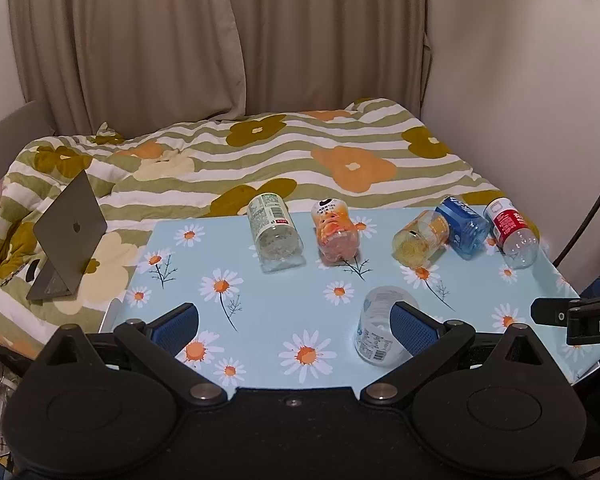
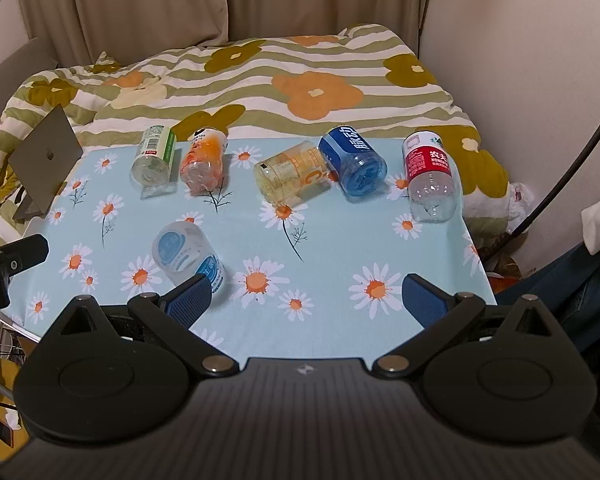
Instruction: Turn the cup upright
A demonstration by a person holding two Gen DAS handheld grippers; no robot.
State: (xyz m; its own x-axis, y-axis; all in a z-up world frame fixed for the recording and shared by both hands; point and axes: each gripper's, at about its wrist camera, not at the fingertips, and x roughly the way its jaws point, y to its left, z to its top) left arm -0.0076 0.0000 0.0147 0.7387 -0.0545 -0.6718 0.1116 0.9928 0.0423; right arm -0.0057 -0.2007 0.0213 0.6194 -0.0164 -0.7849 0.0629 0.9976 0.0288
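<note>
Currently lying on its side near the front of the daisy tablecloth [image 2: 320,240]: the pale-blue-labelled cup [image 2: 188,256], long axis slanting from far-left to near-right. Just beyond the left gripper [image 1: 294,326], jaws spread, right pad overlapping it in view. Left of the right gripper [image 2: 306,300], likewise spread; roughly equidistant, by judgement.

five cups [image 2: 292,172] in back row on table [image 2: 340,240] | one cup [image 2: 184,252] nearer, seemingly tipped | laptop [image 2: 46,160] left

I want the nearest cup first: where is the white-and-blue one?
The white-and-blue cup lies on its side alone at the table's near edge, in front of the yellow cup, between the two grippers.
</note>
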